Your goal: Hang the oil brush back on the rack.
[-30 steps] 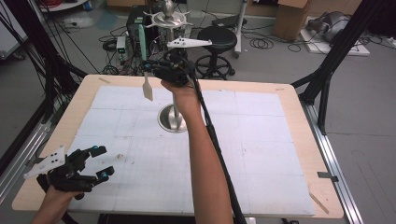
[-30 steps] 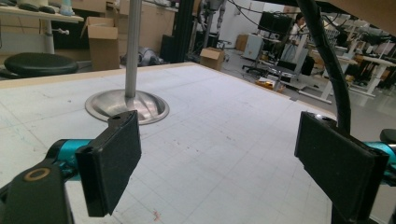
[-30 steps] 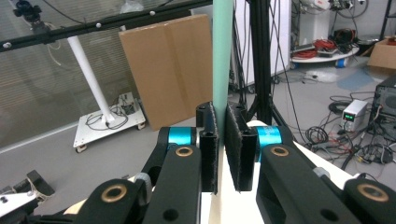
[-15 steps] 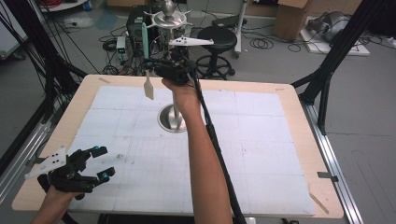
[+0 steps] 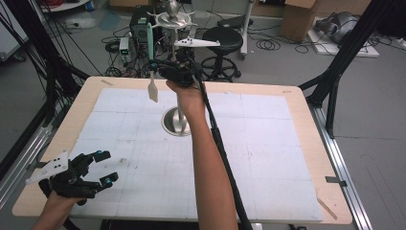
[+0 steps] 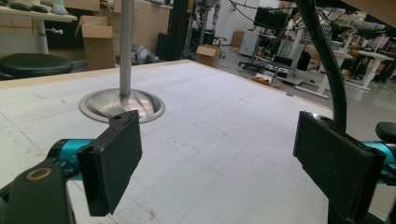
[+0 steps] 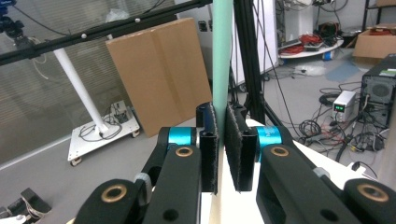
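Jaws on the right gripper (image 5: 158, 72) are pressed tight on a long spatula (image 5: 150, 57). In the right gripper view the two black pads (image 7: 209, 149) squeeze the mint green handle (image 7: 221, 51) from both sides, with no gap left. The handle stands straight up between them and runs out of the top of the picture.

From the high view, the right gripper is held up in the air over the far part of the table (image 5: 297, 120). The spatula hangs upright there. Its green handle points up and its pale flat blade (image 5: 152, 91) points down, with air under it. It is close to the silver stand (image 5: 177, 120), just to the left of the thin pole. The stand has a round shiny base that sits on the white gridded mat (image 5: 268, 158).

The left gripper (image 5: 103, 167) is near the front left corner of the table, well apart from the spatula. Its jaws are spread wide and nothing is between them. In the left gripper view the two black pads (image 6: 112, 163) stand far from each other, with only the white mat showing in the gap. The silver stand's base (image 6: 121, 103) sits farther off on the mat.
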Available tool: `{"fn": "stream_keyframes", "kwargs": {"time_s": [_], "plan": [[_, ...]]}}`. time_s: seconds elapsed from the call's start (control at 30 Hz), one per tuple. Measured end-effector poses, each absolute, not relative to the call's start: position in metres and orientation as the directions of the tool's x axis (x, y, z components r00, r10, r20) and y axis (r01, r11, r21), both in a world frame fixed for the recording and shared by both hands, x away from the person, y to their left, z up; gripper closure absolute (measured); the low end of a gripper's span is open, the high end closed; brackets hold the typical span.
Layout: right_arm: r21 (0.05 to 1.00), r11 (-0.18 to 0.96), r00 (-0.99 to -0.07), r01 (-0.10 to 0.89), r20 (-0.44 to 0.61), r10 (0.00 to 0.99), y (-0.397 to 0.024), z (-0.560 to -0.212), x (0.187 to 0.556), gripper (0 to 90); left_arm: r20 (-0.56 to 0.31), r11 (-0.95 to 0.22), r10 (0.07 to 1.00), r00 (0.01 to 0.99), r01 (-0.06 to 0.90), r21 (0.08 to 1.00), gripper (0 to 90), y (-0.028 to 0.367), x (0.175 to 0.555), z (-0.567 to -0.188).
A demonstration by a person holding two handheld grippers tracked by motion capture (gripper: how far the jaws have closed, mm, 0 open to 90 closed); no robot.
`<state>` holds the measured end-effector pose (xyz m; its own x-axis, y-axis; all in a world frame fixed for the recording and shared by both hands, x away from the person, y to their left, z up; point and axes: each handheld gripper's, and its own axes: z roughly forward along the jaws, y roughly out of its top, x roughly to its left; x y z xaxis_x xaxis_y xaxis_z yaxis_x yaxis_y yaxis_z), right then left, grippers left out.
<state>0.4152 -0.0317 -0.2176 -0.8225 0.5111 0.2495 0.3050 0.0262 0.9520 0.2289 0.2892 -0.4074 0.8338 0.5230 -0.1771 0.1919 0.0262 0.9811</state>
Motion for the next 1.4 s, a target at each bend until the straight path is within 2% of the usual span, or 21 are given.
{"fn": "stream_keyframes", "kwargs": {"time_s": [0.53,0.67,0.8,1.03,1.1,1.4], "plan": [[0.952,0.056,-0.801,0.301,0.221,0.556,-0.037,-0.22,0.411,82.4,-0.178,0.026,0.526,0.832,0.194,0.981,16.0,0.289,0.229,-0.408],[0.958,0.055,-0.781,0.281,0.194,0.594,-0.041,-0.22,0.407,65.0,-0.18,0.027,0.525,0.832,0.196,0.98,16.0,0.289,0.229,-0.408],[0.967,0.067,-0.752,0.247,0.148,0.642,-0.05,-0.223,0.398,52.0,-0.182,0.03,0.525,0.831,0.196,0.98,16.0,0.289,0.229,-0.408],[0.974,0.102,-0.736,0.201,0.082,0.672,-0.08,-0.235,0.376,43.3,-0.181,0.029,0.533,0.826,0.196,0.98,16.0,0.289,0.229,-0.408],[0.975,0.116,-0.735,0.189,0.062,0.675,-0.091,-0.241,0.367,38.2,-0.186,0.034,0.533,0.825,0.199,0.979,16.0,0.289,0.229,-0.408],[0.978,0.137,-0.741,0.154,0.023,0.671,-0.151,-0.286,0.314,26.2,-0.181,0.042,0.56,0.808,0.191,0.981,15.9,0.288,0.23,-0.408]]}}
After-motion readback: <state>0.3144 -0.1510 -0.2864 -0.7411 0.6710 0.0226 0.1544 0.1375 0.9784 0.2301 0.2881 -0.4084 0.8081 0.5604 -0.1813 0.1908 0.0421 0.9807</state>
